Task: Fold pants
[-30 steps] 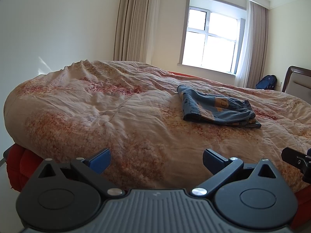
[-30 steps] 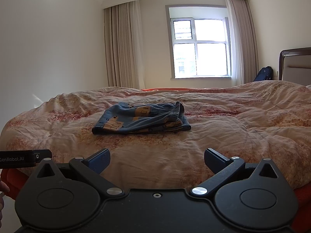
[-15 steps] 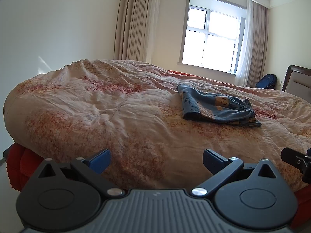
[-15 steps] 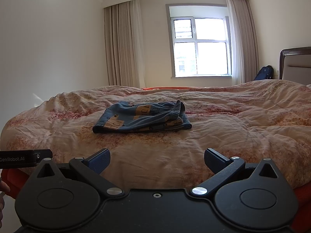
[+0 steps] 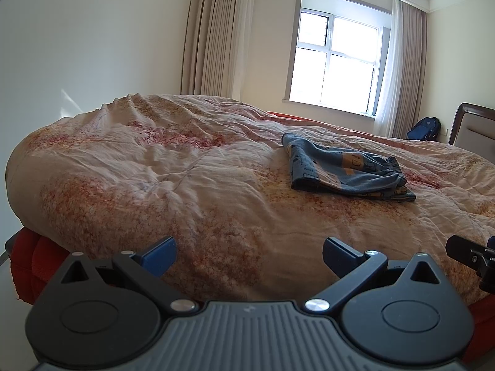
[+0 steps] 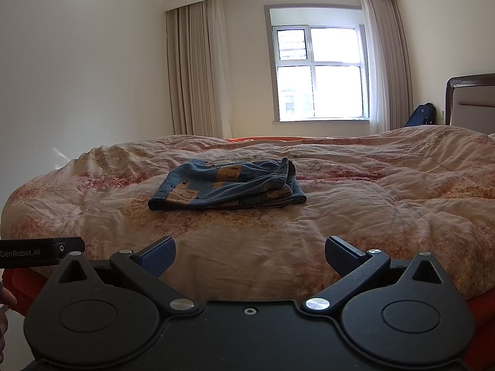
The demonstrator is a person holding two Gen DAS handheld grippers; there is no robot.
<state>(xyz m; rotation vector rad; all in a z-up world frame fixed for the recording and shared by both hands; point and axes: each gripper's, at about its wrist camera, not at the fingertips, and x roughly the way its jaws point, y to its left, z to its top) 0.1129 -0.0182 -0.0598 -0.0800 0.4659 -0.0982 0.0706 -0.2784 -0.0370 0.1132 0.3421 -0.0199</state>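
Blue patterned pants [image 5: 346,170] lie folded in a flat stack on the pink floral quilt [image 5: 185,179] of the bed; they also show in the right wrist view [image 6: 229,185]. My left gripper [image 5: 249,255] is open and empty, held off the near edge of the bed, well short and left of the pants. My right gripper [image 6: 250,255] is open and empty too, at the bed's near edge, facing the pants from a distance. Part of the right gripper's body [image 5: 473,255] shows at the right edge of the left wrist view.
A red mattress edge [image 5: 27,262] shows under the quilt. A window [image 6: 318,74] with curtains is at the far wall. A headboard [image 6: 473,99] and a blue backpack [image 6: 420,114] are at the right. A white wall runs along the left.
Both grippers have drifted slightly; the pants sit a touch higher in both views. Nothing was grasped or released.
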